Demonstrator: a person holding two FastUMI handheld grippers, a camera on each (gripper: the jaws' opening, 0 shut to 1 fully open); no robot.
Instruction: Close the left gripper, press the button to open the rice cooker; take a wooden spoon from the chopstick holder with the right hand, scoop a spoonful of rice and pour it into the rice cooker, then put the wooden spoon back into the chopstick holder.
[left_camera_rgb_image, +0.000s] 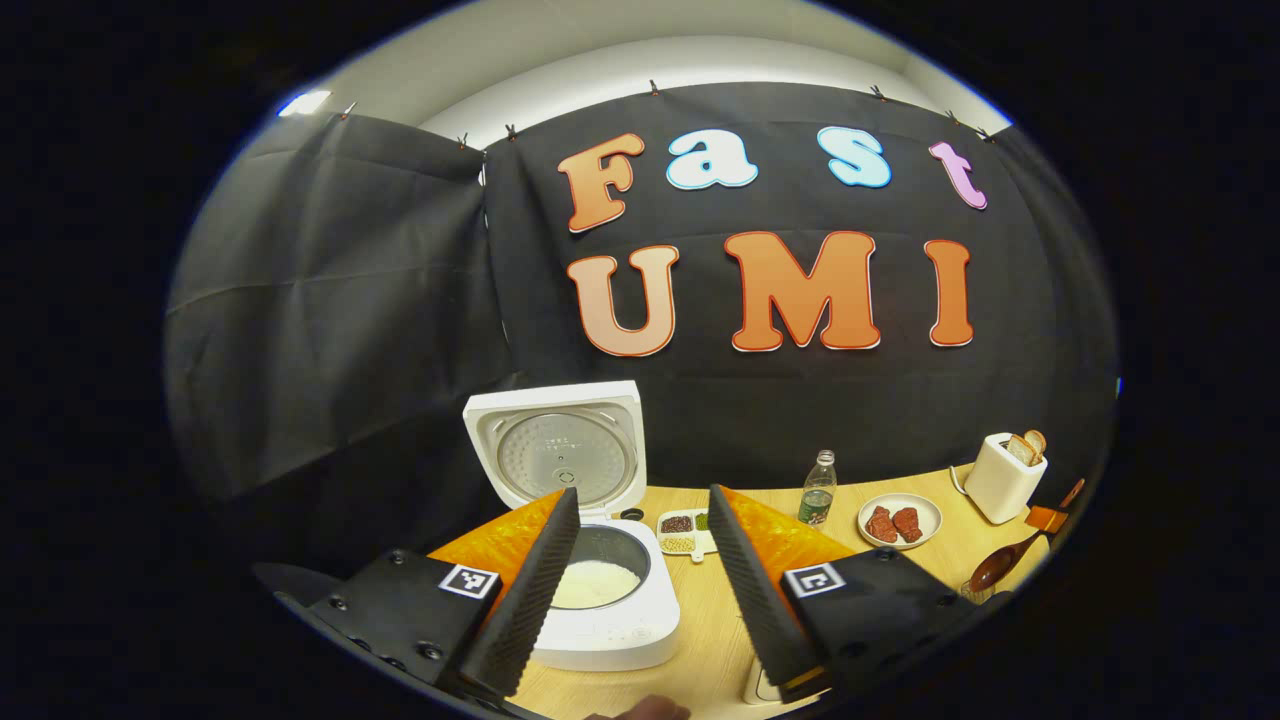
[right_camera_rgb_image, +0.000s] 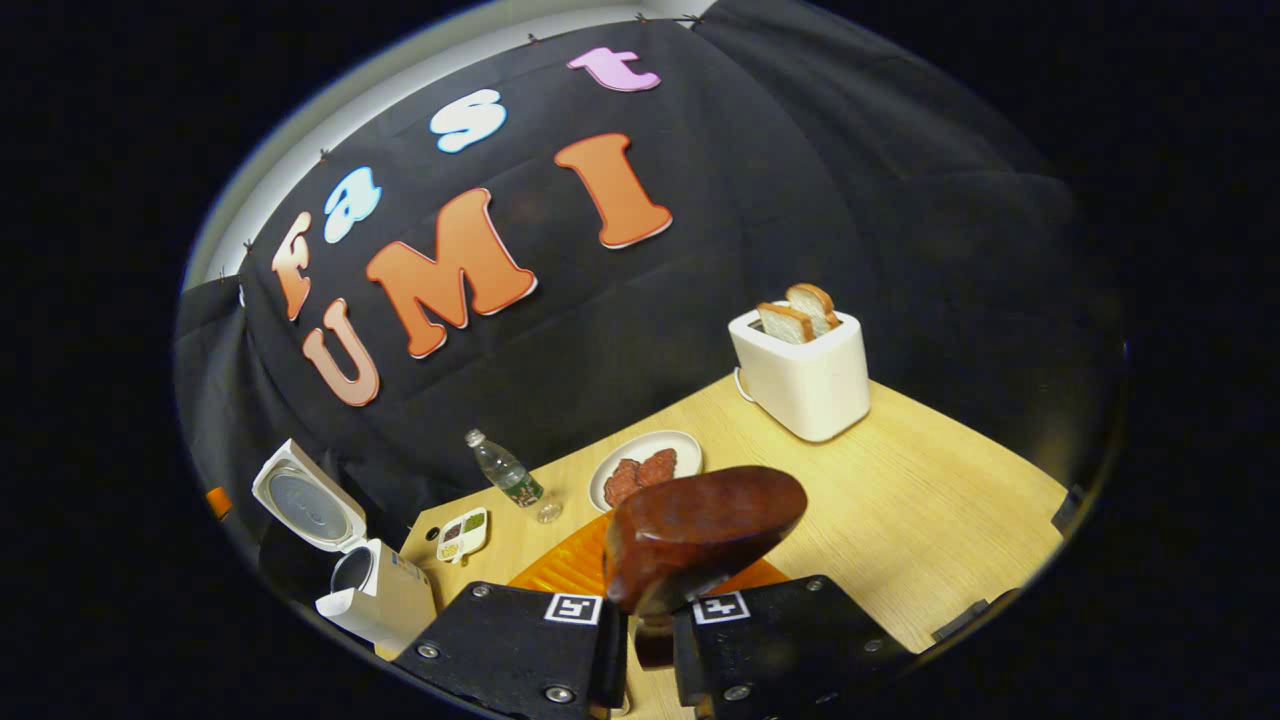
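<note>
- The cooker (left_camera_rgb_image: 600, 590) stands on the table (left_camera_rgb_image: 720, 640) with its lid (left_camera_rgb_image: 557, 445) raised upright behind the pot; white rice (left_camera_rgb_image: 594, 583) lies in the pot.
- The left gripper (left_camera_rgb_image: 640, 580) hangs just in front of the cooker, its fingers spread wide with nothing between them.
- The right gripper (right_camera_rgb_image: 650, 630) has its fingers pressed together on the spoon (right_camera_rgb_image: 700, 535), whose bowl rises above the fingertips.
- In the left gripper view, the spoon is well right of the cooker, near the table's edge.
- Right of the cooker stand a small tray (left_camera_rgb_image: 686, 533), a bottle (left_camera_rgb_image: 818, 490), a plate (left_camera_rgb_image: 899, 520) and, farthest, a toaster (left_camera_rgb_image: 1003, 478) with bread (left_camera_rgb_image: 1026, 446).
</note>
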